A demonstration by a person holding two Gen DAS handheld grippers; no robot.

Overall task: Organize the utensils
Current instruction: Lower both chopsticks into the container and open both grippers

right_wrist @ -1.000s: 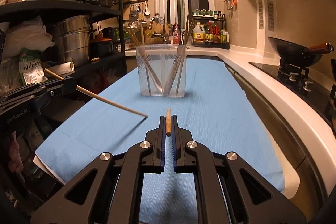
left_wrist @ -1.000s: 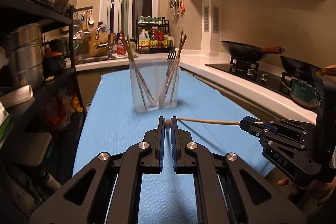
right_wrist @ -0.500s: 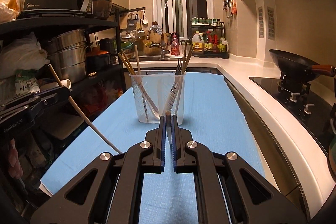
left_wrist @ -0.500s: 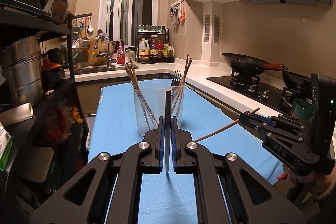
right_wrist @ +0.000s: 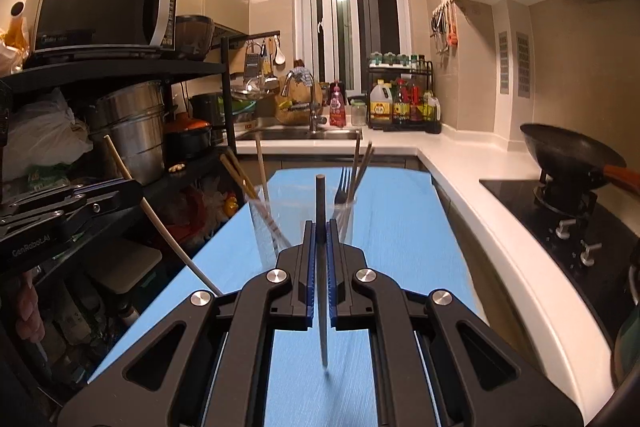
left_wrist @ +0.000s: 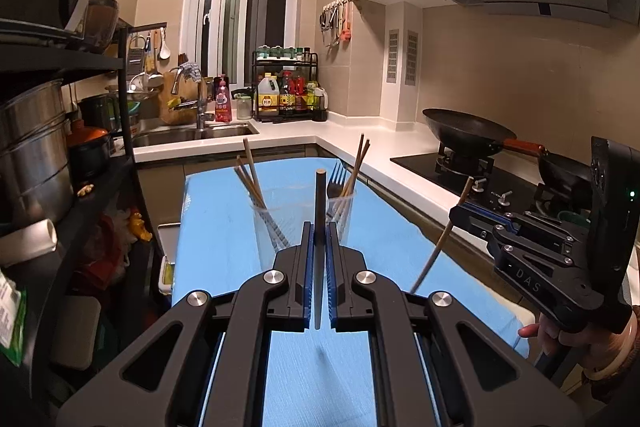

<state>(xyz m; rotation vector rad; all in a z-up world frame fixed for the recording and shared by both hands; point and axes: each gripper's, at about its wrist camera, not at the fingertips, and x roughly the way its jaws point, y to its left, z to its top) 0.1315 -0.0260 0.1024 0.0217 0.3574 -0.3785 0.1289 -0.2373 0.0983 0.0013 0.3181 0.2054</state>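
A clear plastic holder [left_wrist: 304, 223] stands on the blue mat [left_wrist: 216, 235] and holds several wooden chopsticks [left_wrist: 250, 173] and a fork [left_wrist: 337, 183]. My left gripper [left_wrist: 319, 231] is shut on a chopstick [left_wrist: 320, 195], held nearly upright above the mat, short of the holder. My right gripper [right_wrist: 320, 231] is shut on another chopstick [right_wrist: 321, 199], also nearly upright. The right gripper shows in the left wrist view [left_wrist: 476, 215] with its chopstick [left_wrist: 440, 243]. The left gripper shows in the right wrist view [right_wrist: 124, 193] with its chopstick [right_wrist: 152, 215]. The holder [right_wrist: 304, 223] stands just beyond both grippers.
A black rack with steel pots [right_wrist: 132, 131] and a microwave [right_wrist: 104, 7] lines the left. A sink [left_wrist: 192, 135] and a bottle rack [left_wrist: 286, 95] stand at the back. A wok [left_wrist: 464, 135] sits on the hob at right, past the white counter [right_wrist: 480, 195].
Both grippers have risen and tipped their chopsticks from lying flat to nearly upright. The holder now sits lower and closer in both views.
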